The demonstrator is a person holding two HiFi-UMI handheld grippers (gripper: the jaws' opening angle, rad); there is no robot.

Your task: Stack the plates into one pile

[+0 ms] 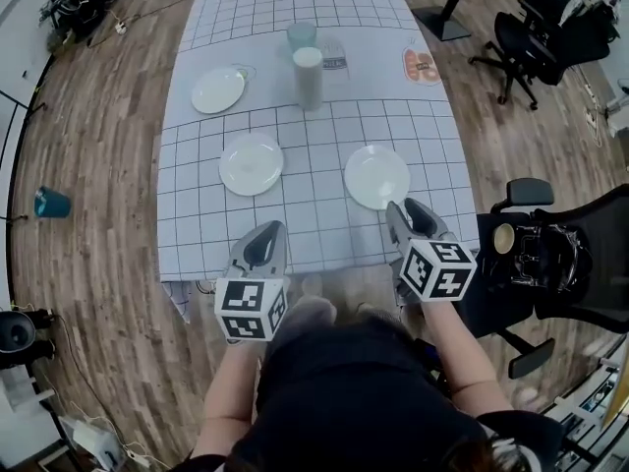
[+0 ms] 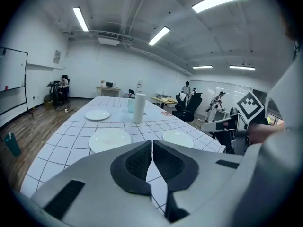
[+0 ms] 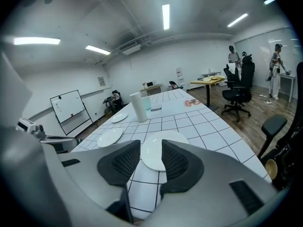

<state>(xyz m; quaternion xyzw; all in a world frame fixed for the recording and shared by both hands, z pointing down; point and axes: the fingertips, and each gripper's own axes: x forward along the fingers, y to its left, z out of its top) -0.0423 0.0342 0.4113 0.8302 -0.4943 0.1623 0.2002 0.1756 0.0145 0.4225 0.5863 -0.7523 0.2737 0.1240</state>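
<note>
Three white plates lie apart on the gridded table: a far left plate [image 1: 217, 89], a middle plate [image 1: 251, 163] and a right plate [image 1: 376, 176]. My left gripper [image 1: 265, 237] is shut and empty, hovering over the table's near edge, short of the middle plate [image 2: 109, 139]. My right gripper [image 1: 408, 210] is open, its tips just short of the right plate's near rim; that plate [image 3: 156, 148] shows beyond the gap between its jaws, nothing held. The far plate [image 2: 97, 114] lies further back.
A white cylinder [image 1: 308, 77] and a pale green cup [image 1: 301, 35] stand at the table's middle back, with a printed card [image 1: 421, 66] to the right. Black office chairs [image 1: 558, 254] stand right of the table. A teal cup [image 1: 51, 203] sits on the floor left.
</note>
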